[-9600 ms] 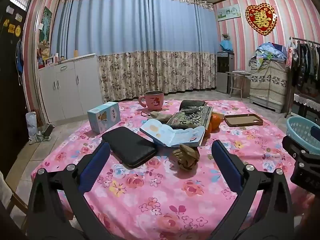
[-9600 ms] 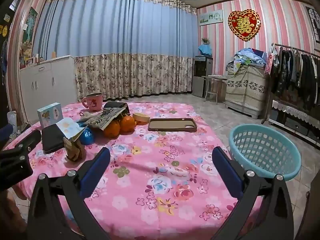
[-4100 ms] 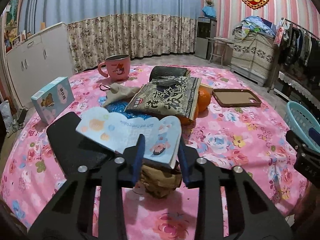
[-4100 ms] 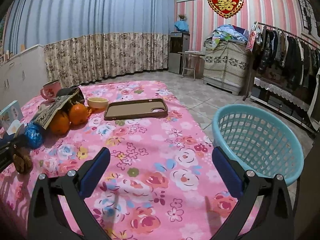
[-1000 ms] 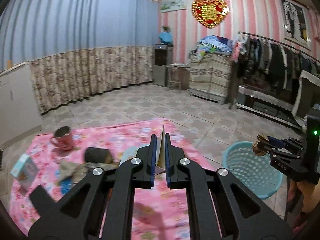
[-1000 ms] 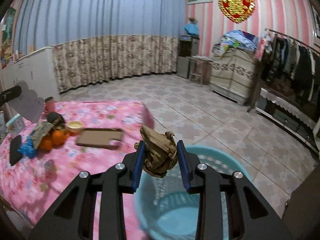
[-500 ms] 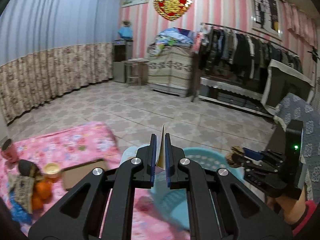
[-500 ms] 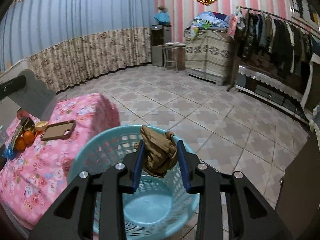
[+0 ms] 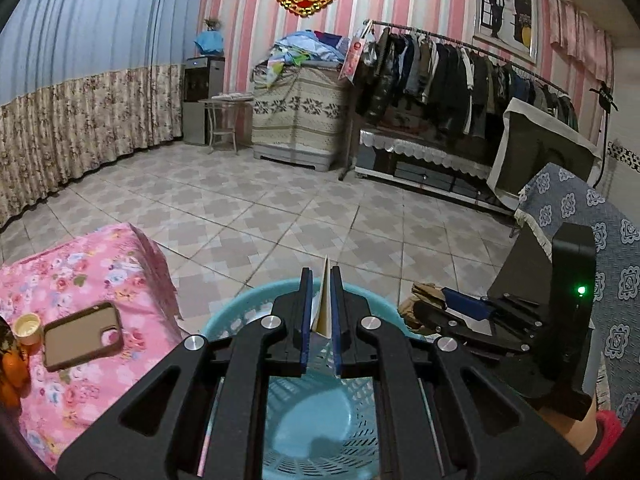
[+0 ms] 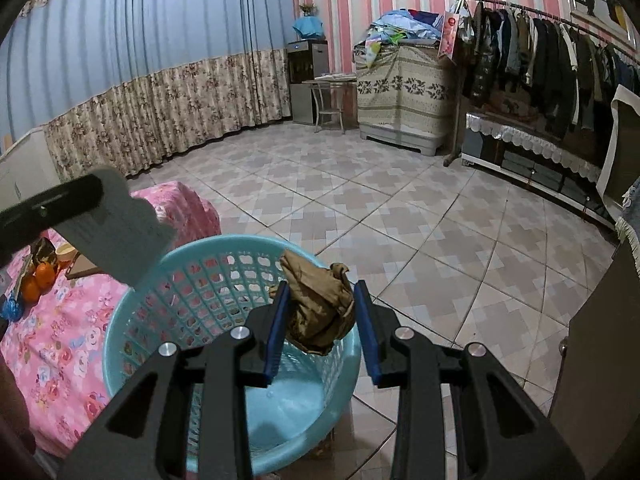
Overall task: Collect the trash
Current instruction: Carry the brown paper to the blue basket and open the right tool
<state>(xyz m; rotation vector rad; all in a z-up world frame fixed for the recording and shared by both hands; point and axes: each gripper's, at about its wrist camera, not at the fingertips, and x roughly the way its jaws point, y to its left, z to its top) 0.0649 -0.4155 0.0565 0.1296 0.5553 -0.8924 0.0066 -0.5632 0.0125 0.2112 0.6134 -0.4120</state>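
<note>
Both grippers hang over the blue basket [image 10: 168, 280]: right gripper [image 10: 319, 312] clamps crumpled brown paper [image 10: 320, 304], left gripper [image 9: 320, 312] pinches a card [image 9: 323, 304].

Basket [image 10: 132, 312] sits on the floor right off the table's [image 9: 92, 264] corner. Both grippers hang over the basket: the left one [image 9: 320, 312] pinching a card [image 9: 323, 300], the right one [image 10: 320, 320] clamping a crumpled wad [image 10: 320, 308]. Phone case [image 9: 82, 336] lies on the table near the basket.
</note>
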